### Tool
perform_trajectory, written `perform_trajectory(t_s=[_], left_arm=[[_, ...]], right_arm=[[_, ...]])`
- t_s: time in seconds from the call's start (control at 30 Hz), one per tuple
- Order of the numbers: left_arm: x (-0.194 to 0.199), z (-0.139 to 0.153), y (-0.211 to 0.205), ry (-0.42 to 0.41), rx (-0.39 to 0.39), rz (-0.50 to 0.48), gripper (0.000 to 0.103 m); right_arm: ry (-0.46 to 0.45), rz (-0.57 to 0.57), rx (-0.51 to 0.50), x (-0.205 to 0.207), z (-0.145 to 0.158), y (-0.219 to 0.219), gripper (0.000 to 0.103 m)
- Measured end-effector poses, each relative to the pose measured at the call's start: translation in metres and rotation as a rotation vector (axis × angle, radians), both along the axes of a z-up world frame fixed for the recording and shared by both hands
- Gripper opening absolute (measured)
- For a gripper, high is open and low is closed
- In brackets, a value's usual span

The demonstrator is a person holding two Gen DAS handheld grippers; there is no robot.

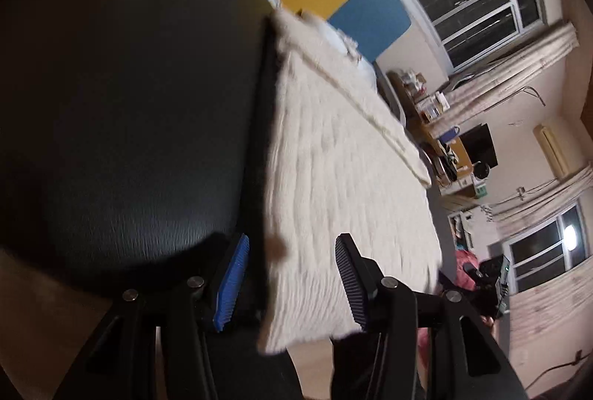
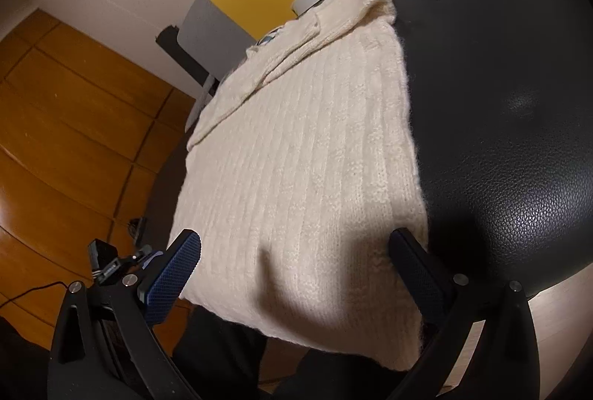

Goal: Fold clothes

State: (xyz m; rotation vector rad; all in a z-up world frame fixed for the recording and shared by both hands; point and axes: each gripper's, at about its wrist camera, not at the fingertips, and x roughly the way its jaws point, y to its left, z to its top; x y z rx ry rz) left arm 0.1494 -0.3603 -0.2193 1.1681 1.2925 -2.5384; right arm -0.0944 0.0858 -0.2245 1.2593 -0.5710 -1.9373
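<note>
Grippers number two: left gripper (image 1: pixel 291 283) and right gripper (image 2: pixel 292 276), both spread wide, pinching nothing. One cream ribbed sweater (image 2: pixel 304 155) lies folded between their fingers on one black leather-like table (image 2: pixel 511 96), its near edge overhanging. Beyond stand two windows (image 1: pixel 478 3).

Cream ribbed knit sweater (image 2: pixel 307 155) is lying flat on the black padded surface (image 2: pixel 500 103), sleeve folded across, hem hanging over the near edge.
</note>
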Motion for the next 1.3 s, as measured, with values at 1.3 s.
perform_trajectory(t_s=[1.3], left_arm=[[-0.025,0.004,0.007,0.125,0.024,-0.094,0.052]], right_arm=[[-0.094,0.067,-0.226,0.0,-0.018,0.055,0.103]])
